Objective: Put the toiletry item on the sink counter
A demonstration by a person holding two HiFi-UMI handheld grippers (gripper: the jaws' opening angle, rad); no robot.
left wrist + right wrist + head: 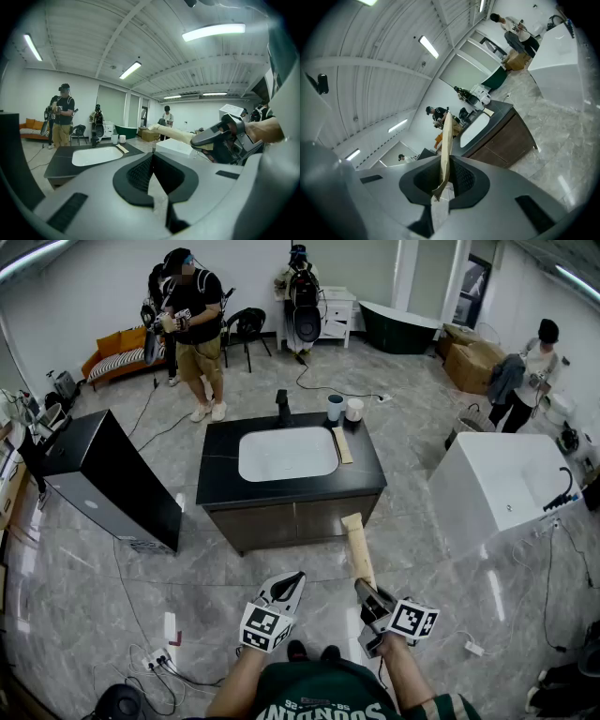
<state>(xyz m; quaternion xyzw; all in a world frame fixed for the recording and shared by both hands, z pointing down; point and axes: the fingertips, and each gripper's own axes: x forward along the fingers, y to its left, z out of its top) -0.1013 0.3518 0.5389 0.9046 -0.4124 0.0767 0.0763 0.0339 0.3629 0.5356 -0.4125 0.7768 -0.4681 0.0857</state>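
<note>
**Right gripper holds the strip, counter dead ahead**

The right gripper (364,589) had its jaws pinched on the near end of the long, flat, beige toiletry item (358,545). The item was up in the air, not on anything. Its long axis ran straight out from the fingers toward the black sink counter (220,474) with the white basin (286,454). By my reading the far tip was just short of the counter's front edge, so the move ahead was a forward carry and a set-down.

The left gripper (289,585) hung beside it, jaws pressed together on nothing, no nearer the counter.

A similar beige strip (342,444) already lay right of the basin.

Writing? None I could read on the item. The green shirt's lettering sat upside down and cut off.
</note>
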